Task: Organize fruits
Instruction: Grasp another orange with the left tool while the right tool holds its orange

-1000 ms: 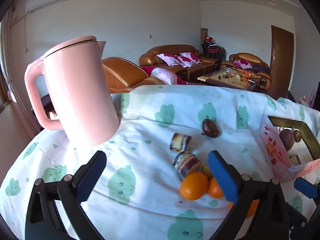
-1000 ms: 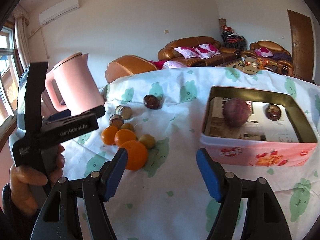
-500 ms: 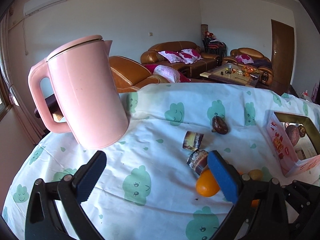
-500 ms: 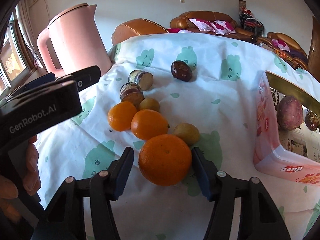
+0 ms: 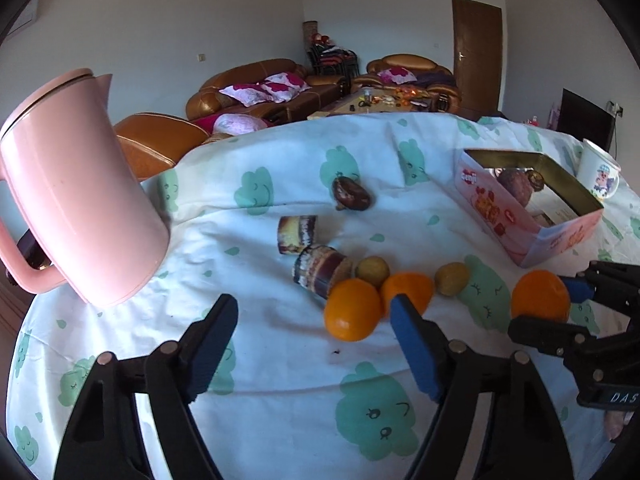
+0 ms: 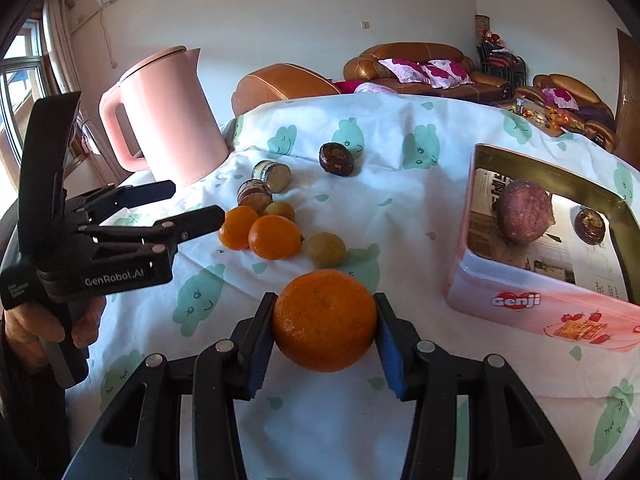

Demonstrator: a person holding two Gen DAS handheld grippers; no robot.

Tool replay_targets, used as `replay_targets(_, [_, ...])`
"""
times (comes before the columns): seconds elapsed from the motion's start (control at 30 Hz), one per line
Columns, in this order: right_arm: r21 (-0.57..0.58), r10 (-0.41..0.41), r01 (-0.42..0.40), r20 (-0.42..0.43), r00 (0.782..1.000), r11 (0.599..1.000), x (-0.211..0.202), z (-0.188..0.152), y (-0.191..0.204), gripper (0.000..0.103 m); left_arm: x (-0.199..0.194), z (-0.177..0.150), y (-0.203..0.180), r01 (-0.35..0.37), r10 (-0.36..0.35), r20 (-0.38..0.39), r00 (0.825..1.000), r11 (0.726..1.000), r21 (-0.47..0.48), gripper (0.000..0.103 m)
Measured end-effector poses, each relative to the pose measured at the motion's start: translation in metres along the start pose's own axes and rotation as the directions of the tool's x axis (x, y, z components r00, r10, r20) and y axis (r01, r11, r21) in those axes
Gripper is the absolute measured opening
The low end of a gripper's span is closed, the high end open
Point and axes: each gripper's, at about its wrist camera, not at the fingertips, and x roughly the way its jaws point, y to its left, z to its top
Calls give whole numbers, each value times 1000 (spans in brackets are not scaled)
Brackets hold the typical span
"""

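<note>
I see the table under its white cloth printed with green cloud faces (image 6: 400, 208) filling both views. Tall pink plastic kettle (image 6: 168, 116) stands at the cloth's far left corner. Pink-sided rectangular biscuit tin with gold rim (image 6: 516, 300) sits at the right edge, open; inside it a round purple-skinned fruit (image 6: 525, 211) and a small dark brown fruit (image 6: 589, 225).

My left gripper (image 5: 314, 334) hovers above the cloth with its blue-padded fingers spread wide and nothing between them. My right gripper (image 6: 325, 332) pinches the large orange tangerine (image 6: 324, 320) by its sides, fingers pressed against the peel, at the near side of the cloth, left of the tin.

Beyond it lies a cluster: two smaller oranges (image 6: 275, 237) touching each other, two small yellow-green round fruits (image 6: 325, 250) beside them, two short cut stem pieces with dark purple skin (image 6: 272, 174) just behind. A dark brown wrinkled fruit (image 6: 337, 159) lies apart, farther back. A white printed mug (image 5: 599, 173) stands past the tin near the far right edge.
</note>
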Motion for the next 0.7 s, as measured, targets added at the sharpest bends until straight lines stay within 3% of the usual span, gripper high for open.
replay_targets(0.17, [23, 17, -17, 17, 1000, 1000, -6, 4, -5, 49, 17, -3, -9, -17, 19, -53, 998, 999, 30, 70])
replay_targets(0.4, [46, 44, -44, 17, 999, 998, -9, 5, -10, 49, 34, 2, 9, 36, -44, -86, 995, 996, -86, 66])
replay_targets(0.5, [60, 52, -53, 20, 998, 997, -9, 5, -12, 49, 51, 4, 5, 1, -15, -137, 990, 995, -101, 66])
replay_targets(0.57, [57, 43, -44, 27, 999, 997, -10, 5, -12, 49, 49, 4, -2, -11, 2, -123, 992, 997, -76, 60])
replay_targets(0.63, [49, 30, -31, 34, 999, 998, -11, 6, -11, 49, 48, 4, -4, 8, -17, -126, 992, 998, -70, 45])
replay_targets(0.7, [42, 18, -19, 36, 999, 999, -10, 5, -11, 49, 46, 3, -1, 6, -17, -120, 993, 996, -87, 37])
